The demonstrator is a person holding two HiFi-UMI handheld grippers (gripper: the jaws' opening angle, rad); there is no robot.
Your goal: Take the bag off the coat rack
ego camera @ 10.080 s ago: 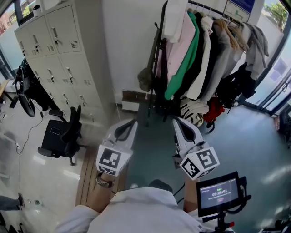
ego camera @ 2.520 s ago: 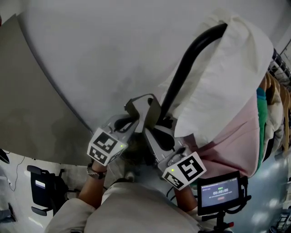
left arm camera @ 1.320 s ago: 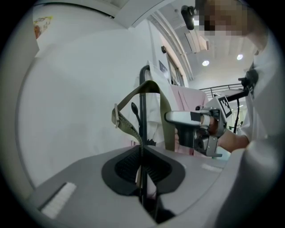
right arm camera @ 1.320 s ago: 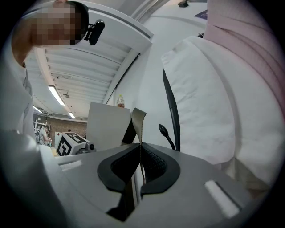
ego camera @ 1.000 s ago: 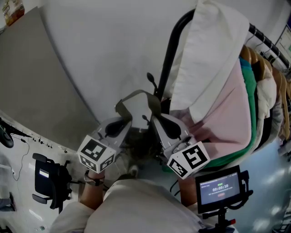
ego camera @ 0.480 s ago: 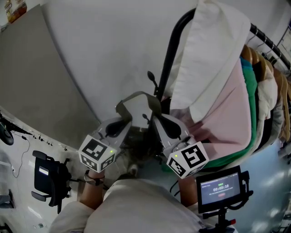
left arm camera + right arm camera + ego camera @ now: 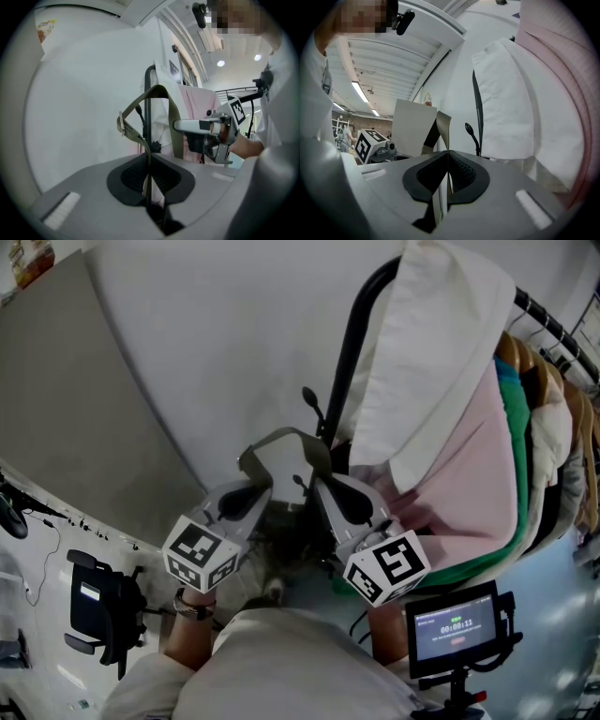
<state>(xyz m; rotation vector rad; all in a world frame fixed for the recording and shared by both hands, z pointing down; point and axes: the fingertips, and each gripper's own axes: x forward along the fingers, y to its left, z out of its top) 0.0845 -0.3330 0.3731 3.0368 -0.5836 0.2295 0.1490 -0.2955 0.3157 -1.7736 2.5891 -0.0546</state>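
The bag's olive webbing strap (image 7: 281, 441) arches between my two grippers, beside the black coat rack pole (image 7: 351, 345) and its knobbed hook (image 7: 310, 401). The dark bag body (image 7: 283, 545) hangs low between the grippers, mostly hidden. My left gripper (image 7: 249, 493) is shut on the strap's left run (image 7: 136, 136), pinched edge-on between its pads (image 7: 149, 161). My right gripper (image 7: 322, 489) is shut on the right run (image 7: 441, 125), which passes down through its jaws (image 7: 448, 161). The hook (image 7: 470, 133) stands just beyond the strap, apart from it.
White (image 7: 441, 352), pink (image 7: 469, 474) and green (image 7: 511, 399) garments hang on the rack close to my right. A plain white wall (image 7: 206, 352) is straight ahead. A black office chair (image 7: 94, 606) stands on the floor at lower left. A small monitor (image 7: 455, 629) is mounted at lower right.
Since ten seconds ago I have come from across the room up to the rack, and both grippers have closed on the strap. Over the last second nothing has visibly moved.
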